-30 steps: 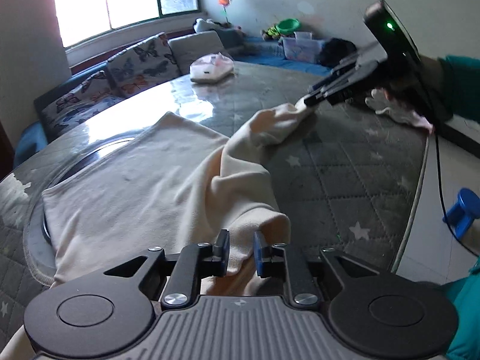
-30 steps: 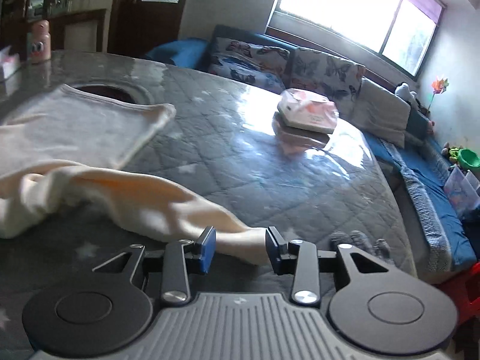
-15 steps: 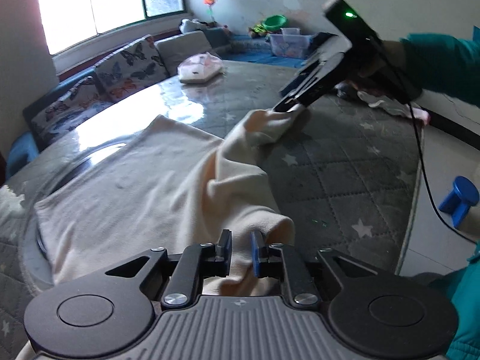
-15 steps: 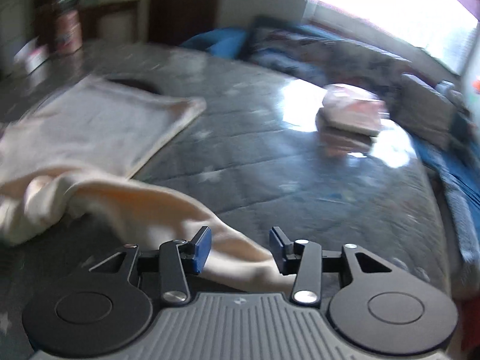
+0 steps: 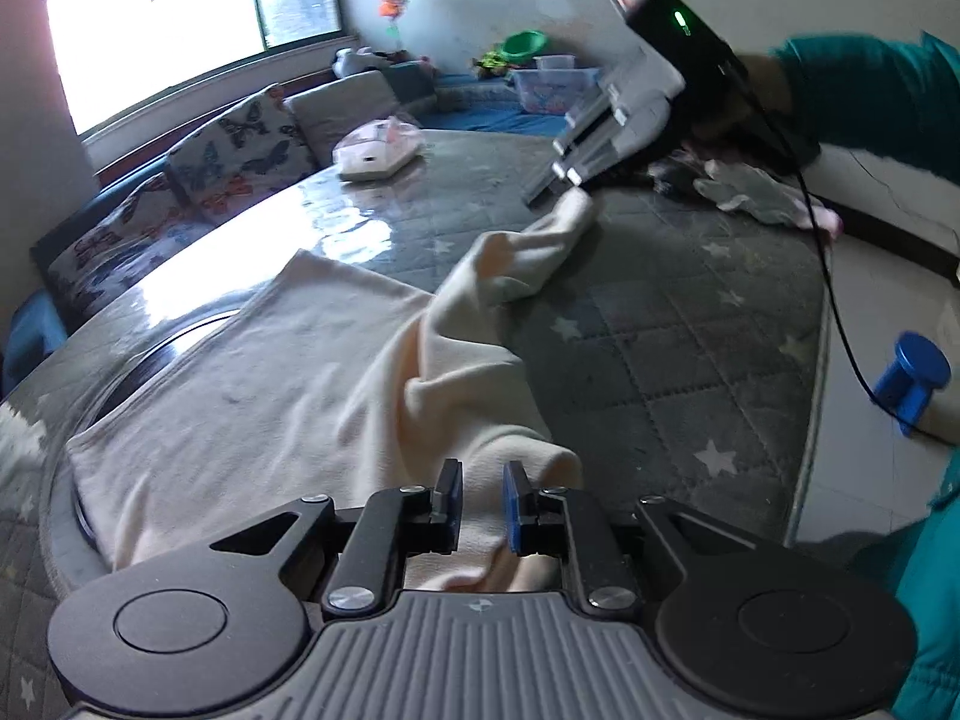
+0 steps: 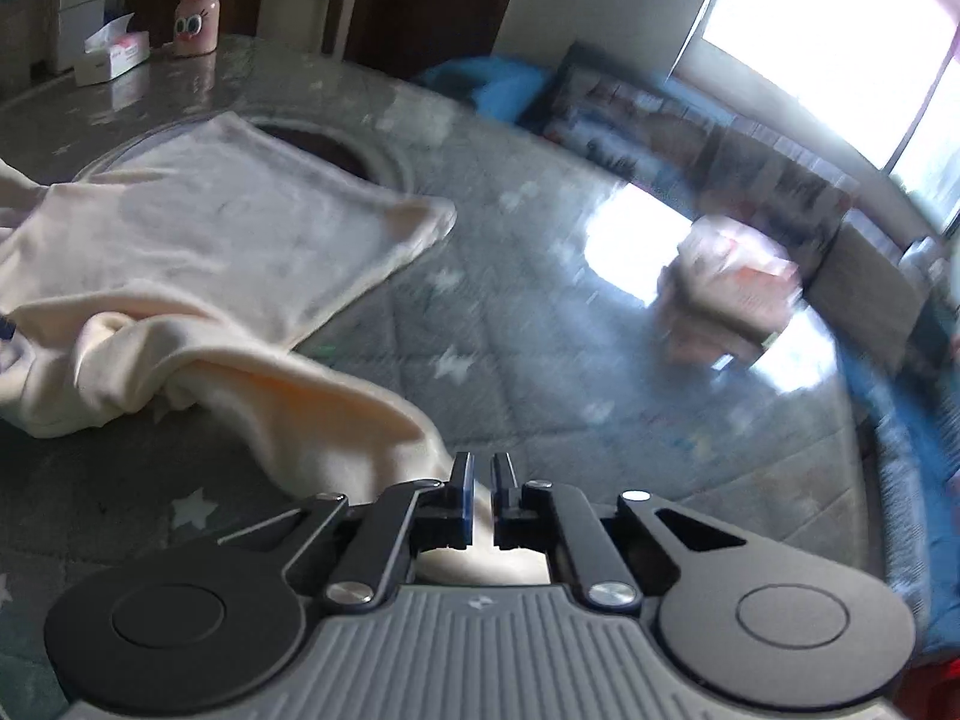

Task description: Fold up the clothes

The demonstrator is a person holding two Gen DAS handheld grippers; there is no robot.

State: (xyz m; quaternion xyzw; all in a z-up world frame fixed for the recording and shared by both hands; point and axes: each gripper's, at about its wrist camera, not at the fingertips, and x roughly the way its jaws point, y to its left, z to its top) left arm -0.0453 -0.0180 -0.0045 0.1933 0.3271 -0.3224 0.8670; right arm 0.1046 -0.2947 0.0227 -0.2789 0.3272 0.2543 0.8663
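Change: right gripper (image 6: 478, 489) has closed onto the sleeve (image 6: 336, 414) since a second ago.
Left gripper (image 5: 483, 495): narrowly parted around the cream shirt (image 5: 270, 372), grip unclear.
Table (image 5: 690, 324): quilted grey.

Right hand-held gripper (image 6: 478, 483) pinching cream garment (image 6: 198, 252) sleeve end, quilted table (image 6: 540, 372), blurred background

I count one cream garment (image 5: 288, 396) on one table (image 5: 690, 330), two tongs (image 5: 483, 498) (image 6: 478, 495), one tissue box (image 6: 111, 54), one pink bottle (image 6: 195, 15), one blue stool (image 5: 912, 372).
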